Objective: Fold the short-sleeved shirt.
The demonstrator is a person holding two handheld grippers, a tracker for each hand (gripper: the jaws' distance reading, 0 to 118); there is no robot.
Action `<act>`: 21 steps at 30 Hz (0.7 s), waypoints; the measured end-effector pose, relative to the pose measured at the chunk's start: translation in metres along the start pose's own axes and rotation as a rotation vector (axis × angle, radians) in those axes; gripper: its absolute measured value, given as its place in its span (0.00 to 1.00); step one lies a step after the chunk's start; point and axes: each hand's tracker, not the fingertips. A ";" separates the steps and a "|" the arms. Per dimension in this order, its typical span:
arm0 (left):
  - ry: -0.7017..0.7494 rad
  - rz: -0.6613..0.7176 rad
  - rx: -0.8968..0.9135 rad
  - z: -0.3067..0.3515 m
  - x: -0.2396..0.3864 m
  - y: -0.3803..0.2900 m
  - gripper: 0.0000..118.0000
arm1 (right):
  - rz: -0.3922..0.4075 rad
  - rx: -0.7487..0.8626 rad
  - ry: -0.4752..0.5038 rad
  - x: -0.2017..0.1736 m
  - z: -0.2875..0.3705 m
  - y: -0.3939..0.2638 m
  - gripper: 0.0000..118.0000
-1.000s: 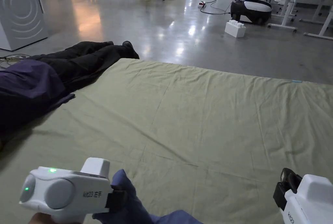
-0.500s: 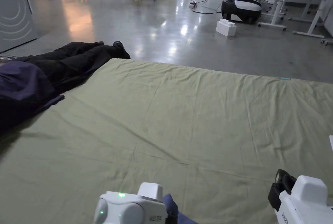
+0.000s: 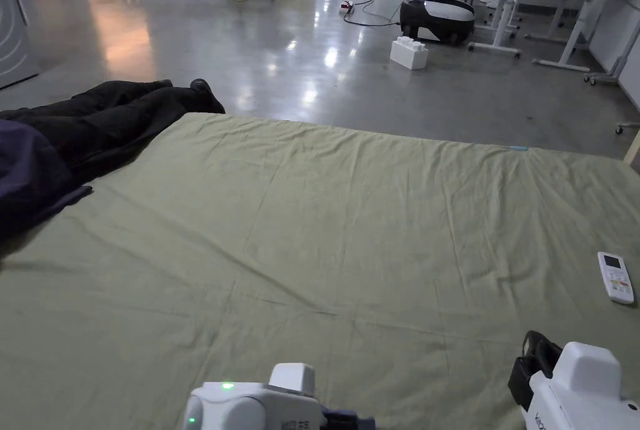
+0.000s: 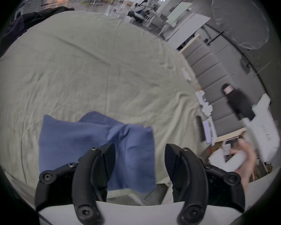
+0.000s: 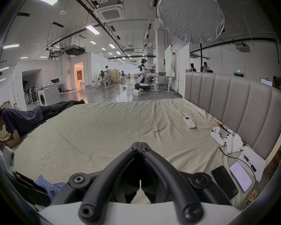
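Blue shirt (image 4: 96,149) lies under the left gripper (image 4: 139,153)'s wide-apart jaws; right gripper (image 5: 140,145)'s jaws meet empty.

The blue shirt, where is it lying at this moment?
In the left gripper view the blue shirt lies on the green sheet near the bed's close edge, just beyond the open left gripper; the right gripper view shows it at lower left.

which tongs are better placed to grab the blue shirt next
Left, probably. The left tongs are open with the blue shirt right in front of them. The right tongs are shut, off to the side over bare bed sheet.
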 end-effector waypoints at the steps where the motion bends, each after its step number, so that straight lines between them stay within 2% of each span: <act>1: -0.029 0.000 0.028 0.011 -0.002 0.002 0.55 | 0.000 0.000 -0.001 0.000 0.000 0.000 0.00; 3: -0.044 0.004 0.065 0.026 -0.006 0.006 0.50 | 0.000 0.001 -0.002 0.001 0.000 0.000 0.00; 4: -0.029 0.009 0.067 0.029 -0.008 0.007 0.41 | -0.002 0.000 -0.001 0.001 0.000 0.000 0.00; 5: -0.006 0.014 0.071 0.028 -0.010 0.009 0.20 | -0.003 -0.001 0.000 0.001 0.000 -0.001 0.00; 6: 0.028 0.012 0.065 0.024 -0.011 0.009 0.20 | -0.005 -0.002 0.000 0.001 0.000 -0.001 0.00; 8: 0.087 -0.012 0.028 0.010 -0.010 0.005 0.13 | -0.007 -0.005 0.002 0.000 0.000 -0.002 0.00; 13: -0.021 0.036 -0.077 -0.033 -0.002 -0.012 0.10 | -0.007 -0.013 0.003 0.002 -0.001 -0.007 0.00; 21: 0.011 0.055 -0.122 -0.091 0.002 -0.026 0.04 | -0.011 -0.021 -0.005 0.006 -0.001 -0.008 0.00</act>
